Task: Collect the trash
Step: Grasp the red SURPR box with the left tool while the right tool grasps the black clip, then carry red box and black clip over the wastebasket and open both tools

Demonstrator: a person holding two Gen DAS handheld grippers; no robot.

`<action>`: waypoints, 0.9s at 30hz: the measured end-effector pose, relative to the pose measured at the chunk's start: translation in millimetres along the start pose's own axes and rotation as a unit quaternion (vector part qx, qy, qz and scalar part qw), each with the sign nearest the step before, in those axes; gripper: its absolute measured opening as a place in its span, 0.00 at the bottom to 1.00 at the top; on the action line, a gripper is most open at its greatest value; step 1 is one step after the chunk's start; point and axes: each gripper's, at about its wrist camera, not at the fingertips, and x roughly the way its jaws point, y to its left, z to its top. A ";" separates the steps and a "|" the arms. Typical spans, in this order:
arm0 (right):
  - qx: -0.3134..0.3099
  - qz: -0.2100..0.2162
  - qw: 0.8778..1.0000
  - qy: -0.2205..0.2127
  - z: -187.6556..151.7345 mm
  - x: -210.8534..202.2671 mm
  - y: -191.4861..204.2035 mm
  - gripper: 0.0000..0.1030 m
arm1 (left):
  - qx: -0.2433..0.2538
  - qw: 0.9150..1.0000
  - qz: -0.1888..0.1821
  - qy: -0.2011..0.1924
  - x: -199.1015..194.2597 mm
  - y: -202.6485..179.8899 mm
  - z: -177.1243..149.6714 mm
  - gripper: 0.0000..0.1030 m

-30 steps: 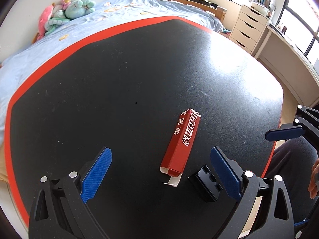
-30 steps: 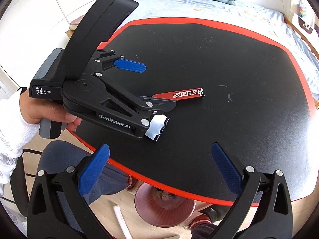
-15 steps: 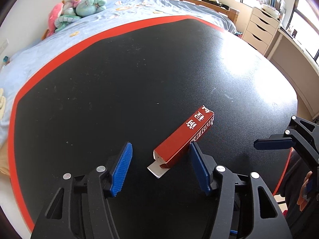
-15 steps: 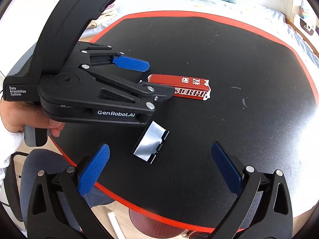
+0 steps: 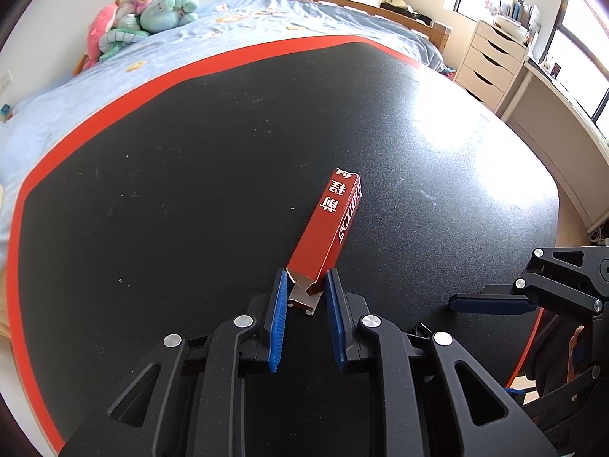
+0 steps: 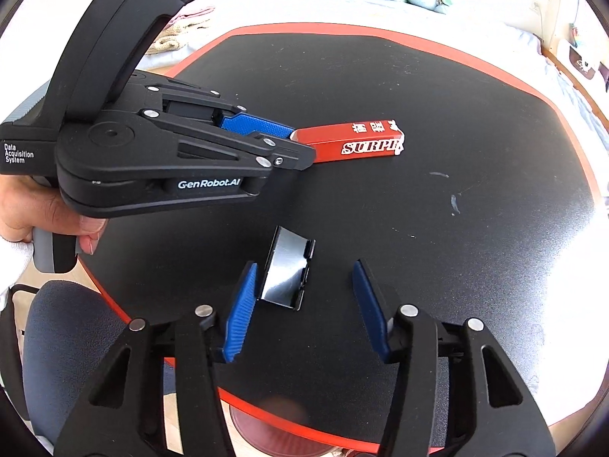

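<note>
Pinching near end of red carton (image 5: 330,228) between left gripper (image 5: 304,297) pads, jaws just closed in; carton not yet lifted off black table (image 5: 171,190). Right gripper (image 6: 300,297) jaws just narrowing but spread, glossy black tray (image 6: 287,270) between fingers, touching left pad only, ungripped. Nothing binned; reddish bin (image 6: 266,422) below table edge.
</note>
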 end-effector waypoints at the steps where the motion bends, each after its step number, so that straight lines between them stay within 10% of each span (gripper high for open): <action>1: 0.002 -0.001 1.000 -0.001 -0.1 -2.0 -1.5 0.41 | -0.001 1.000 -0.003 0.000 -0.2 0.1 -0.4 0.19; 4: 0.008 0.002 1.000 -0.001 -0.5 -3.8 -7.8 0.26 | -0.005 1.000 -0.009 0.001 -0.9 0.2 -1.6 0.18; 27: 0.020 0.020 1.000 -0.012 6.4 -20.3 -32.0 0.23 | -0.044 0.999 -0.021 -0.010 -18.4 2.7 -10.2 0.14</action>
